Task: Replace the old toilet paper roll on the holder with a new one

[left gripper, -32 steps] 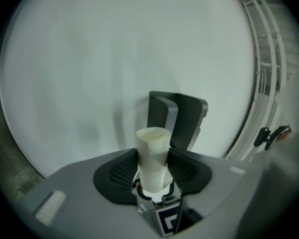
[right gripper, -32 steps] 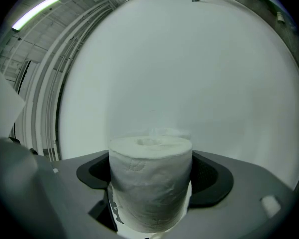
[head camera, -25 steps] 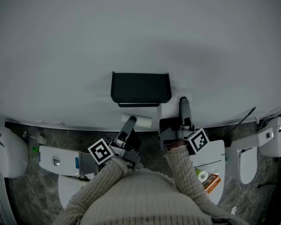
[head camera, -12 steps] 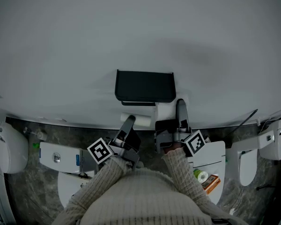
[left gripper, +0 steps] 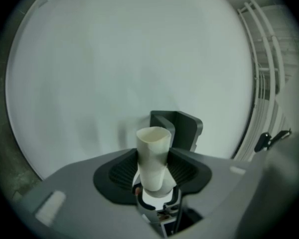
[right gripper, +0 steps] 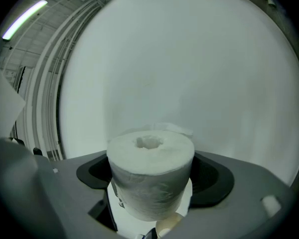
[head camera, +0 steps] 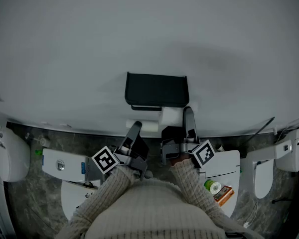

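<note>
The new roll (right gripper: 150,158) is light, soft and squashy. A hard pinch would dent it, so the paper flanks are the place to hold, leaving the core hole free for the holder. It stands between the pads of the right gripper (right gripper: 153,185), whose jaws are spread wide and press against its sides, with the core end facing the wall (head camera: 149,34). In the head view it sits just below the right end of the black holder (head camera: 156,89). The old cardboard tube (left gripper: 152,156) — stiffer, nearly weightless, easily crushed — is clamped near its base in the left gripper (left gripper: 153,178), which holds it just below the holder's left part.
</note>
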